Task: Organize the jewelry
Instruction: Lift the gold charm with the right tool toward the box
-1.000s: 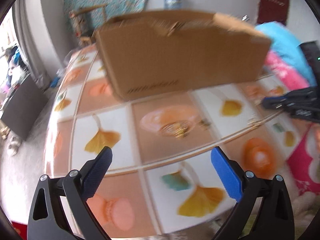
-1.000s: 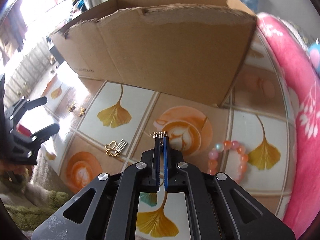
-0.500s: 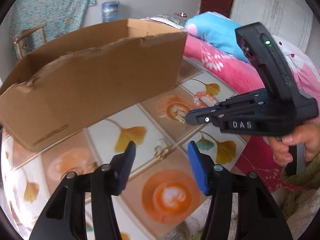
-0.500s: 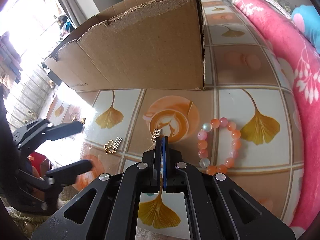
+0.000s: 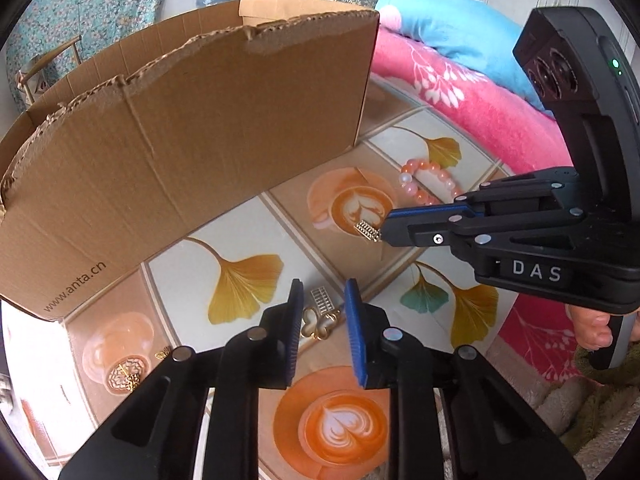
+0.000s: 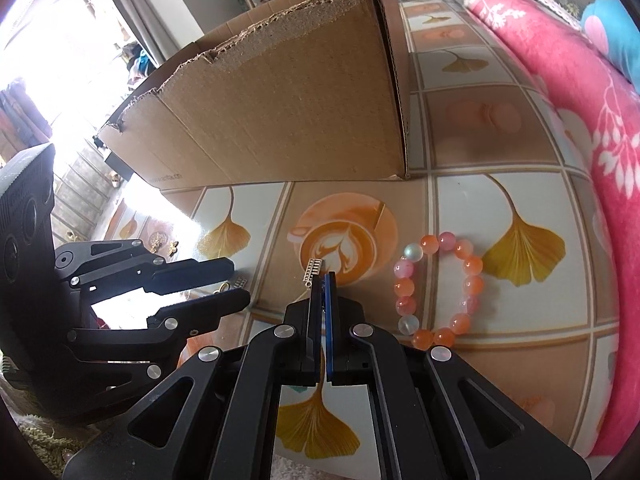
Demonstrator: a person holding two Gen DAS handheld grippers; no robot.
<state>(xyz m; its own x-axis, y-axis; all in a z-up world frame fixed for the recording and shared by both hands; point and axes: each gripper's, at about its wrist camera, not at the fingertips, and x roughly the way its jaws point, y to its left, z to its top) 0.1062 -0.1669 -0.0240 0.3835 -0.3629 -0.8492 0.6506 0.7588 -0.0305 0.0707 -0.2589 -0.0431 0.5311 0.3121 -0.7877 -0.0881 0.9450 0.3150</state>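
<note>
My right gripper [image 6: 323, 278] is shut on a small gold ladder-shaped earring [image 6: 312, 271], held just above the patterned tablecloth; the gripper [image 5: 385, 227] and the earring [image 5: 368, 230] also show in the left wrist view. My left gripper [image 5: 320, 292] is open, its jaws narrowly apart around a matching gold earring with a butterfly charm [image 5: 320, 312] lying on the cloth. A pink and orange bead bracelet [image 6: 438, 286] lies to the right of my right gripper. A round gold filigree piece [image 5: 126, 372] lies at lower left.
A large open cardboard box [image 5: 180, 140] stands on the table behind the jewelry. A pink floral blanket [image 6: 580, 120] and blue pillow [image 5: 448, 36] lie along the table's right side. More small gold pieces [image 6: 164, 242] lie at far left.
My left gripper has swung right and come down over the butterfly earring, its jaws narrowing. My right gripper has stayed shut on the ladder earring, moving slightly lower.
</note>
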